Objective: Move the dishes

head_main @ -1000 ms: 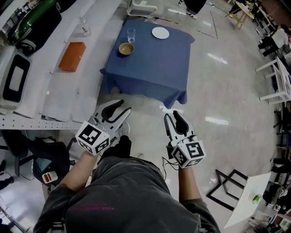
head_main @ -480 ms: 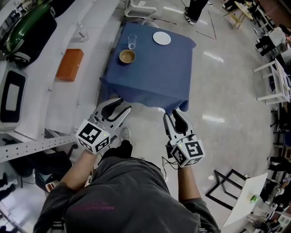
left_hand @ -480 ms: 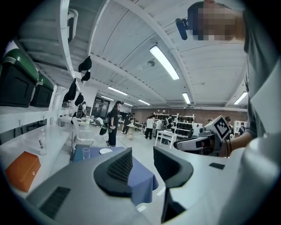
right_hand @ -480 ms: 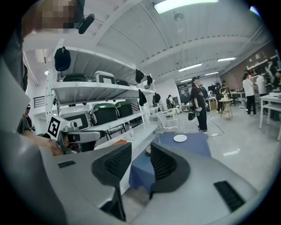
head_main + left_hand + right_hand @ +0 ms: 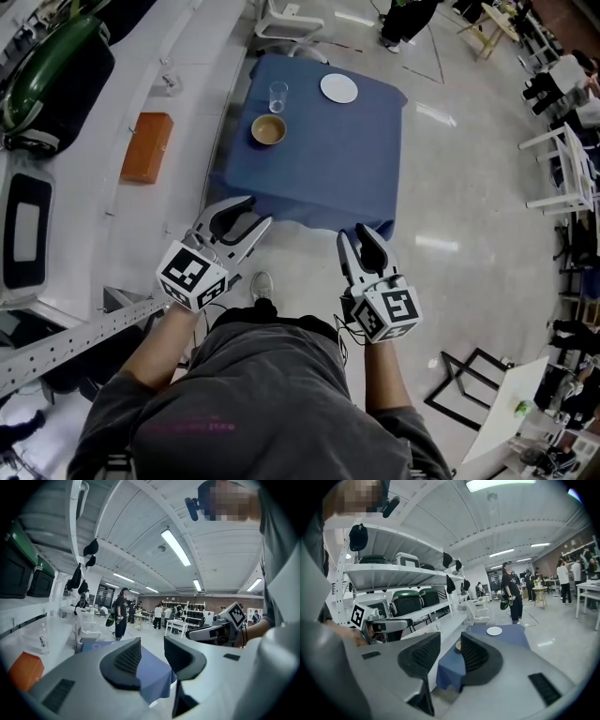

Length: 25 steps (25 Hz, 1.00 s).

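Note:
A table with a blue cloth [image 5: 328, 159] stands ahead on the floor. On it are a white plate [image 5: 338, 88], a tan bowl [image 5: 268, 129] and a clear glass [image 5: 278, 96]. My left gripper [image 5: 244, 217] hangs in the air just short of the table's near left corner, open and empty. My right gripper [image 5: 359, 235] is level with it at the near right corner, also open with nothing between its fingers. The right gripper view shows the plate [image 5: 494, 630], part of the bowl [image 5: 459, 645] and the cloth [image 5: 506, 637]. In the left gripper view only the cloth [image 5: 152, 674] shows beyond the jaws.
White shelving runs along the left with an orange box [image 5: 147, 147], green cases [image 5: 56, 66] and a black tray [image 5: 23, 230]. A white chair [image 5: 286, 19] stands beyond the table, more white chairs [image 5: 572, 169] at the right. People stand far off [image 5: 511, 592].
The person has walked forward: the table and shelving have slid down the head view, nearer to both grippers. The jaws of both grippers stand as before.

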Available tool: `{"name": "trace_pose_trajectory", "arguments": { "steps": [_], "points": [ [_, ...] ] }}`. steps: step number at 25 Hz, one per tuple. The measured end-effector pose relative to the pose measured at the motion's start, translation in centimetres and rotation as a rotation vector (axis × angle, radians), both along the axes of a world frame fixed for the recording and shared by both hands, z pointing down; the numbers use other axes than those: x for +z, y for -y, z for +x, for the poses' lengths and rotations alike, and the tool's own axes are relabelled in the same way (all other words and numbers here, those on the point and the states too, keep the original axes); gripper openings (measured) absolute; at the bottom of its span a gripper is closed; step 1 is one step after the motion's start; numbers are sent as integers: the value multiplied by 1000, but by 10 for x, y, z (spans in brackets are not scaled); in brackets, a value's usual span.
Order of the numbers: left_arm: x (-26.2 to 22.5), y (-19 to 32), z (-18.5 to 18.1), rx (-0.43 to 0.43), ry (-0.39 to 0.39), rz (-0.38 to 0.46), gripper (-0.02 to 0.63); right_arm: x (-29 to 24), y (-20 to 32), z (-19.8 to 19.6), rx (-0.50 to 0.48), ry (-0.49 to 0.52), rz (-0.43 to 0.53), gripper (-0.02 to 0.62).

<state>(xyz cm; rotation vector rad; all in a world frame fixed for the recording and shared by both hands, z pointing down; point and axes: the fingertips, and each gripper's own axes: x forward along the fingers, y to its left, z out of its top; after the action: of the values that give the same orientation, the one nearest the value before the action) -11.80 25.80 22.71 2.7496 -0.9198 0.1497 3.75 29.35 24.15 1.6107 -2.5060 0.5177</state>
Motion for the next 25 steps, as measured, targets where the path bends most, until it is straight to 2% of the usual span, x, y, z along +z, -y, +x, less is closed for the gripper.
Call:
{"name": "trace_pose_trajectory", "arguments": {
  "steps": [11, 25],
  "points": [
    [3, 37, -14, -1, -1, -1, 153, 2, 40, -9, 6, -2, 2, 118],
    [7, 89, 11, -9, 18, -5, 153, 12, 95, 13, -10, 12, -8, 118]
  ]
}}
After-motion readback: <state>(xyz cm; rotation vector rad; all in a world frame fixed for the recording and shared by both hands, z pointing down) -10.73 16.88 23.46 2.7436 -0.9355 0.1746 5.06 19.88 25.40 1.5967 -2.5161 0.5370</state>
